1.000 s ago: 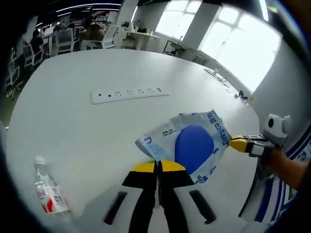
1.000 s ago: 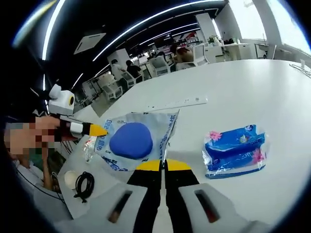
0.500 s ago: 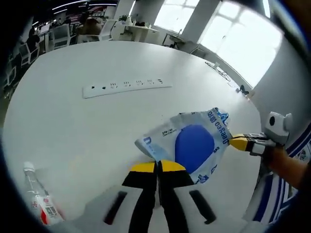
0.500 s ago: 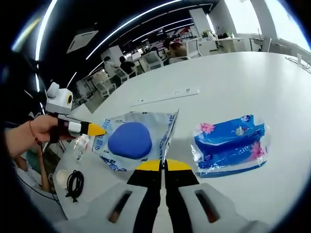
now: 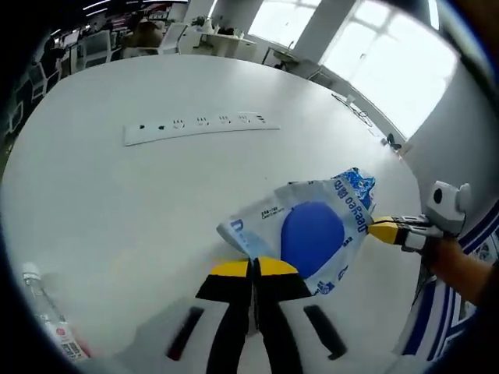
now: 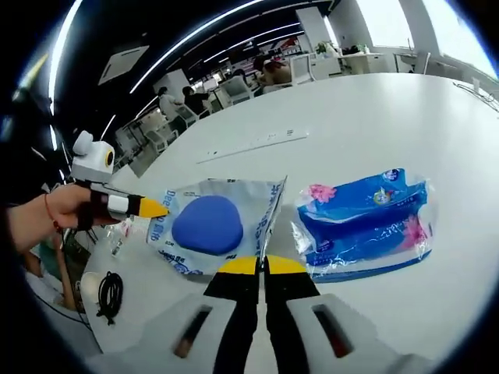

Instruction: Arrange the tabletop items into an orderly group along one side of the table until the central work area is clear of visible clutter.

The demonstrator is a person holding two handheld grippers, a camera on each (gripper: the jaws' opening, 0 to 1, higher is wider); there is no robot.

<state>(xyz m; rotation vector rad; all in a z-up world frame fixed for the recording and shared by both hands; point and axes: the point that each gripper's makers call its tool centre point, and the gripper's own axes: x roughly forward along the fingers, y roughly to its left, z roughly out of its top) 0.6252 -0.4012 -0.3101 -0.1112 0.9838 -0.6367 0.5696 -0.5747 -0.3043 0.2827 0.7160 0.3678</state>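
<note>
Left gripper (image 5: 253, 267): your jaws are pressed together on one edge of the white pouch with the blue disc (image 5: 306, 234), at 6 o'clock in the left gripper view.
Right gripper (image 6: 253, 266): jaws likewise pinched on the opposite edge of the same pouch (image 6: 212, 226), so you hold it stretched between both hands above the worktop (image 5: 117, 187).
Where the other items lie: the blue wipes pack (image 6: 365, 224) rests at 3 o'clock in the right gripper view, just beside the pouch; the power strip (image 5: 201, 127) lies at 11 o'clock in the left gripper view, well apart; a water bottle (image 5: 48, 323) sits at 8 o'clock at the worktop's near edge.
Risk, tearing: pull your hands apart and the thin film could rip or slip from one pinch (each gripper seems to have only a narrow margin).
Risk, collision: lower the pouch blind and you could land it on the wipes pack rather than beside it.
Risk, edge: a coiled black cable (image 6: 109, 292) and a small round item lie at 8 o'clock in the right gripper view, near the rim; a sweep of the arm could knock them off.
Hard to make out: the bottle is cut off by the view's edge, and its label is unreadable.
Hidden: how deep each pinch sits; I can't tell.
</note>
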